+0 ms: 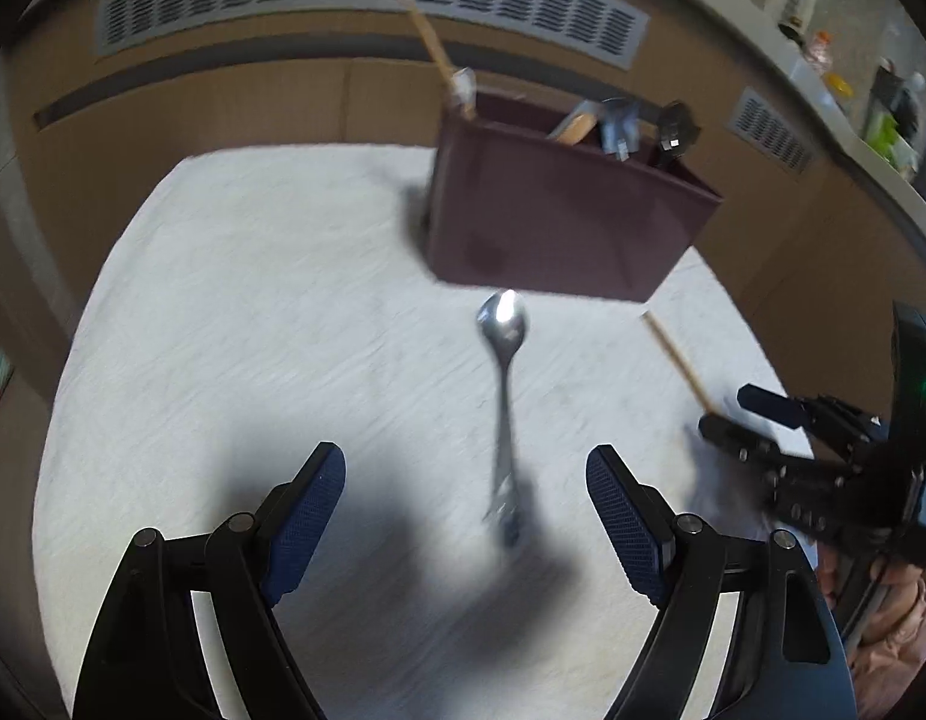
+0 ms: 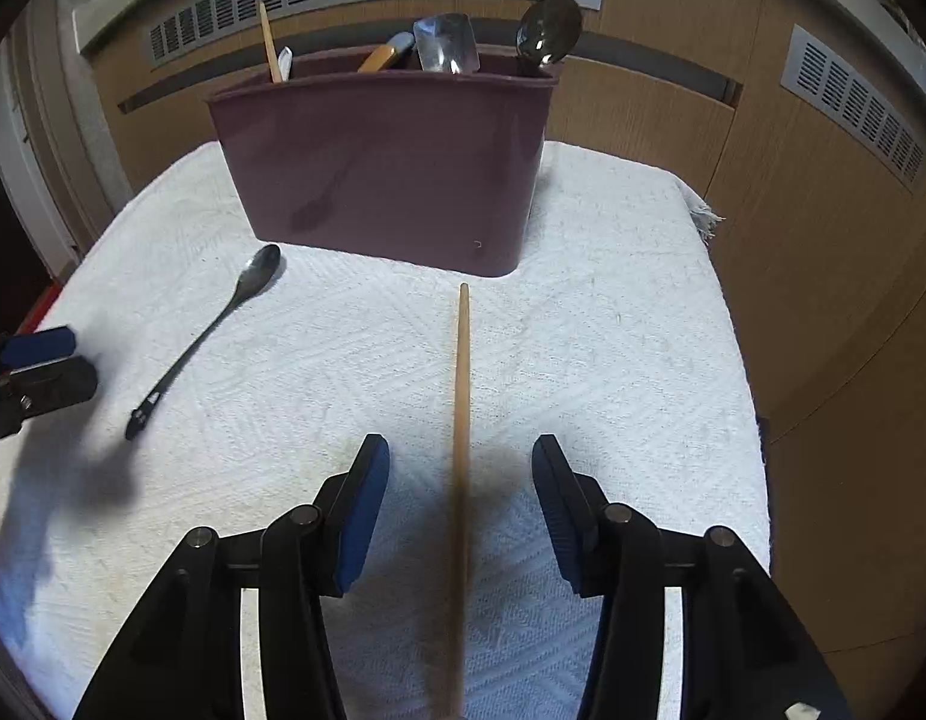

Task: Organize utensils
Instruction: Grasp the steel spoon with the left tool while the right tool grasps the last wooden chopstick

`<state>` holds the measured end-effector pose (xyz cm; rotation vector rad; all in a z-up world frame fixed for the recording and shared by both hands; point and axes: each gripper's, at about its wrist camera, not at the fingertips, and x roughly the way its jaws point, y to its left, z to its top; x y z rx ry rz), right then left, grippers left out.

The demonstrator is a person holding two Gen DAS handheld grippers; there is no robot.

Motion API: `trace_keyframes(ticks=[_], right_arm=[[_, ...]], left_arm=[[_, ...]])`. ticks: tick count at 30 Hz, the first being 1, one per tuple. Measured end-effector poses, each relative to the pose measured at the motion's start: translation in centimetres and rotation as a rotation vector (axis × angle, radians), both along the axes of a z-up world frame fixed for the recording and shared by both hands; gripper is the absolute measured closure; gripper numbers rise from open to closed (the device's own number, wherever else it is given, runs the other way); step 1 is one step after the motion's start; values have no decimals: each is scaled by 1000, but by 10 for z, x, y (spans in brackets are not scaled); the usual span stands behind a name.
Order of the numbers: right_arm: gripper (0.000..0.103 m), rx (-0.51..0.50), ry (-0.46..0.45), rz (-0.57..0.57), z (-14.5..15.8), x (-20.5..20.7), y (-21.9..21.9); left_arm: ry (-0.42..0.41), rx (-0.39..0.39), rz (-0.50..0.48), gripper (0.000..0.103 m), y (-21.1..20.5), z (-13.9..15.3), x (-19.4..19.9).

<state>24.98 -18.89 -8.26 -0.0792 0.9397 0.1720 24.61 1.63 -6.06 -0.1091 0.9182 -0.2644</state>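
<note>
White woven cloth [image 2: 613,312] covers the whole work surface, and it matters here because both loose utensils lie flat on it, low and hard to get fingers under. The maroon bin [image 2: 390,168] stands at twelve o'clock in the right wrist view, at the far edge of the cloth, and already holds upright a wooden stick [image 2: 269,42], a clear plastic spoon [image 2: 447,42], a dark spoon [image 2: 547,30] and an orange-handled piece, so I judge it the destination for what is left. The right gripper [image 2: 459,480] sits with its jaws wide apart, straddling the wooden chopstick [image 2: 461,420], which runs straight from six toward twelve o'clock between the blue pads without touching either; that line-up looks like a set-up for a pinch along the shaft. The left gripper [image 1: 466,480] is likewise spread wide, with the metal spoon [image 1: 506,396] lying between its fingers, bowl toward the bin at twelve o'clock; this view is smeared by motion, so whether the handle end is lifted off the cloth I cannot say. Nothing lies between either utensil and the bin, though the crowded right end of the bin may snag an incoming handle, and the two grippers are near enough at three and nine o'clock to bump each other.
</note>
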Motion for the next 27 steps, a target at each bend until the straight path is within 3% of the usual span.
trace_keyframes(ticks=[5,9,12,15,19,22,27], right_arm=[[26,-27,-60,-14,14,-17,-6],[12,-41,-93,-5,20,-30,-13],[10,-23,-72,16,20,-35,-18],[6,-76,-83,-15,17,-37,-19],[1,-135,-107,-59,16,-38,-22],[1,-133,-103,-85,18,-36,-27],[1,71,-56,-23,17,-31,-36]], left_arm=[[13,79,-91,35,-36,0,45],[64,150,-120,55,-55,-11,77],[97,188,-105,55,-62,-19,94],[117,181,-97,55,-67,-24,105],[89,211,-100,69,-73,-27,107],[74,178,-85,74,-66,-25,101],[18,76,-37,74,-43,-7,63]])
